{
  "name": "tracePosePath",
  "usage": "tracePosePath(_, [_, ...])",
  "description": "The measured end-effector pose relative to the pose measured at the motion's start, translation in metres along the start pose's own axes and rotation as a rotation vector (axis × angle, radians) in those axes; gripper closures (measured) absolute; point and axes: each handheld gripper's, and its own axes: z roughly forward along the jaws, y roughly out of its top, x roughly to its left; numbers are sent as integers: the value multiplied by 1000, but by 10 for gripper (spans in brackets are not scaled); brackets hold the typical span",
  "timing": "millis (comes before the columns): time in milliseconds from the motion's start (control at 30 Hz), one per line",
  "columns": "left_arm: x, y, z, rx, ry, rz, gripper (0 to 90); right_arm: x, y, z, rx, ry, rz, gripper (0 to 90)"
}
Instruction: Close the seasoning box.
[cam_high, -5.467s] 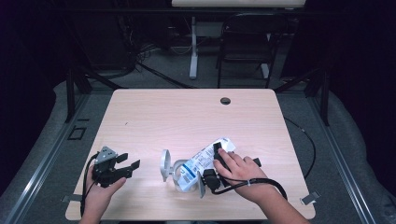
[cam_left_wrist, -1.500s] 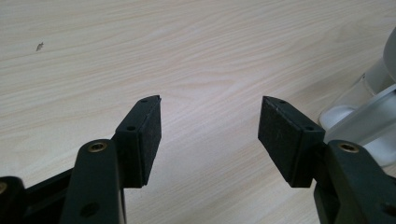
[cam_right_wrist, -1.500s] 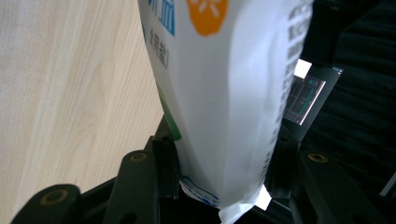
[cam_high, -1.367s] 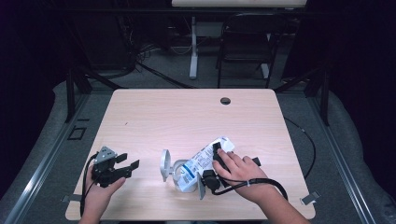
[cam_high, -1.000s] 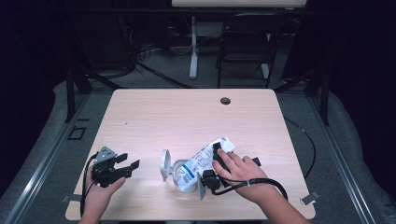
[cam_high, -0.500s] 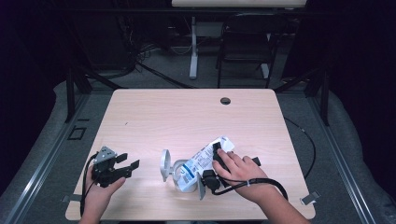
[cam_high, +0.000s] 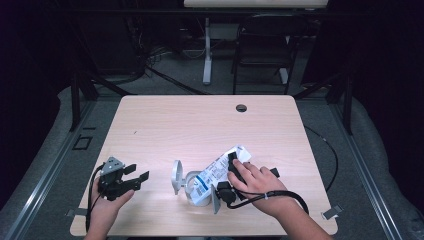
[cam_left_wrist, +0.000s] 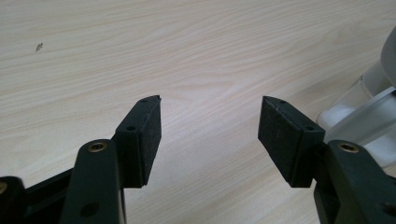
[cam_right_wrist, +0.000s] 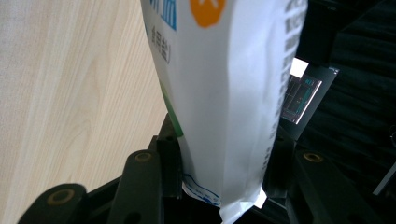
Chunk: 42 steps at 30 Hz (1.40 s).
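A white pouch (cam_high: 215, 172) with blue print lies slanted near the table's front edge, its lower end by a clear container (cam_high: 190, 186) with a white round disc (cam_high: 176, 176). My right gripper (cam_high: 231, 167) is shut on the pouch. In the right gripper view the pouch (cam_right_wrist: 224, 70) rises from between the two black jaws of that gripper (cam_right_wrist: 224, 135), which press on its sealed end. My left gripper (cam_high: 137, 172) stands open at the front left, apart from the container. Nothing is between its jaws (cam_left_wrist: 210, 105), and the container's edge (cam_left_wrist: 369, 98) shows at the right.
The light wooden table (cam_high: 200, 125) has a round cable hole (cam_high: 241, 108) near its far edge. A black cable (cam_high: 290, 195) trails from the right hand. Dark floor, a chair (cam_high: 260, 50) and stand legs lie beyond the table.
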Motion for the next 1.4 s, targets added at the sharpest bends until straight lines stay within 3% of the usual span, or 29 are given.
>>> tracePosePath(1400, [1, 0, 0, 2, -1, -3, 400, -2, 0, -2, -7, -8, -11, 659])
